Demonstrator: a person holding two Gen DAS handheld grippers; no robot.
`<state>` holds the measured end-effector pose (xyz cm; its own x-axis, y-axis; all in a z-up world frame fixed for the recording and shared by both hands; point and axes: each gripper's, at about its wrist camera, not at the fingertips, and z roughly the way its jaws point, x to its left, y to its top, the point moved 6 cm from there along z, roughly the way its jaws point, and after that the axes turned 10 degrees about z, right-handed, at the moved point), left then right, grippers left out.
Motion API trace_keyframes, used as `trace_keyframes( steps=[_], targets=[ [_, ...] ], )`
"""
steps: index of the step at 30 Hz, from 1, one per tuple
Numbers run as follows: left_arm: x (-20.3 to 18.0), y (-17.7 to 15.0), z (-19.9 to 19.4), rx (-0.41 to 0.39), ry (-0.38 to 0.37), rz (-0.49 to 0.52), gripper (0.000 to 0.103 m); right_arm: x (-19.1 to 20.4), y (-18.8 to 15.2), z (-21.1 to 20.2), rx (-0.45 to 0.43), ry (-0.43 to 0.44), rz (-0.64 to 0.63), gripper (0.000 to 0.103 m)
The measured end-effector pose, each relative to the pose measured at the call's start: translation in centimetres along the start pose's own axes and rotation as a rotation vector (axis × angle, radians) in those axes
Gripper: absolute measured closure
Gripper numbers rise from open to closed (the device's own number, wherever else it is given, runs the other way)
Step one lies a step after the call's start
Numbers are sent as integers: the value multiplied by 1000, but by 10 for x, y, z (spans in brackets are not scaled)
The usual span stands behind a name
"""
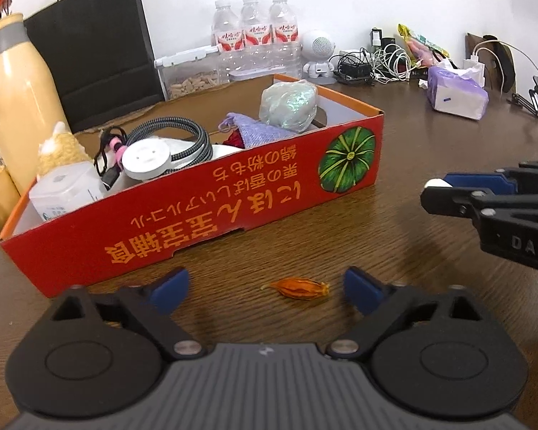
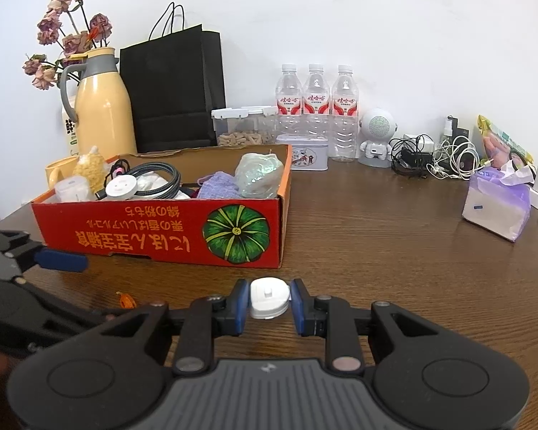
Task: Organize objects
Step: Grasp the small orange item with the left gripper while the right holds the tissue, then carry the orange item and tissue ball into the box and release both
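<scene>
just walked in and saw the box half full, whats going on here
A person is tidying small things into the red cardboard box on the wooden table, using a hand-held gripper in each hand. The right hand-held gripper is shut on a small white plastic piece, in front of the box. The left hand-held gripper is open, its blue pads either side of a dried orange bud lying on the table, not yet gripped.

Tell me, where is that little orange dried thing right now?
The orange dried pod lies on the wooden table, just before the red box, between the open left gripper fingers.
</scene>
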<state>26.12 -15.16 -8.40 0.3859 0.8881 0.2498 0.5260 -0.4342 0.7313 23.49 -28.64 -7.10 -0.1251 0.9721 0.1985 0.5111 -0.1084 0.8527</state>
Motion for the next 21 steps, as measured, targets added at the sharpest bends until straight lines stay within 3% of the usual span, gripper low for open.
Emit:
trace_keyframes(
  steps=[3, 4, 5, 12, 21],
  targets=[
    [4, -2, 2, 0, -79, -52, 41, 1, -1, 1, 2, -1, -3, 79],
    [4, -2, 1, -7, -100, -60, 56, 1, -1, 1, 4, -1, -4, 79],
    [4, -2, -1, -12, -98, -57, 61, 1, -1, 1, 5, -1, -6, 79],
    [4, -2, -7, -37, -106, -78, 61, 2, -2, 0, 0, 2, -9, 79],
    [22, 17, -34, -139, -81, -123, 61, 13, 8, -8, -39, 46, -28, 79]
  ],
)
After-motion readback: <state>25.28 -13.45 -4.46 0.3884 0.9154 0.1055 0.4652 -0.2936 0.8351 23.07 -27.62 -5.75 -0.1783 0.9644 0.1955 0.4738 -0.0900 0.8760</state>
